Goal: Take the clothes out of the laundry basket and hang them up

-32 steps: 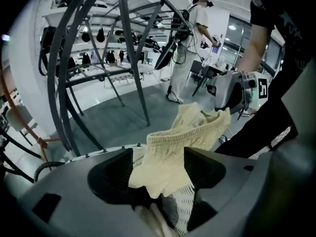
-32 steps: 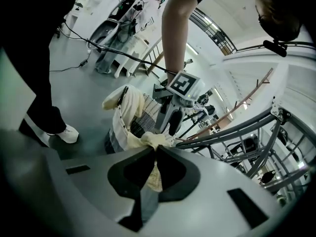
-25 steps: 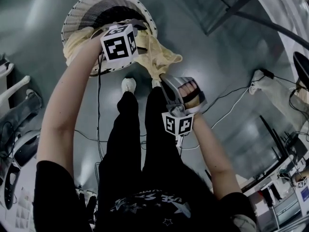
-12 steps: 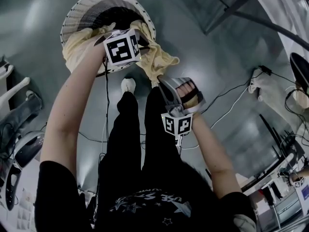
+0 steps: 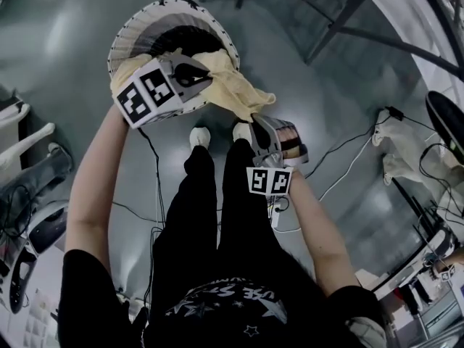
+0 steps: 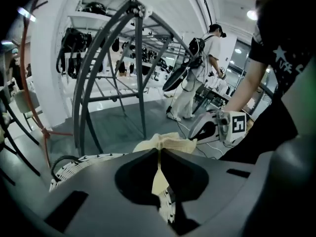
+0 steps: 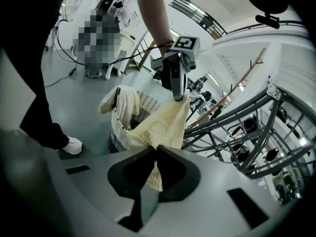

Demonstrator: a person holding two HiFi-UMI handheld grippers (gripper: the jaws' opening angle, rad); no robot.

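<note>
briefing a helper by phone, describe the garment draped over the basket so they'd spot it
Find the round white wicker laundry basket on the grey floor. Over its near rim spills the pale yellow garment, bright against the basket's dark inside.

Bare grey floor (image 5: 58,85) lies open left of the laundry basket (image 5: 134,31). The yellow garment (image 5: 232,93), stretched from my left tool (image 5: 203,69) to my right tool (image 5: 250,122), bars the gap between them. The dark metal rack (image 5: 348,11) and floor cables (image 5: 335,148) crowd the right side.

The yellow garment (image 5: 239,96) draped over the laundry basket (image 5: 145,20) hides much of its inside.
</note>
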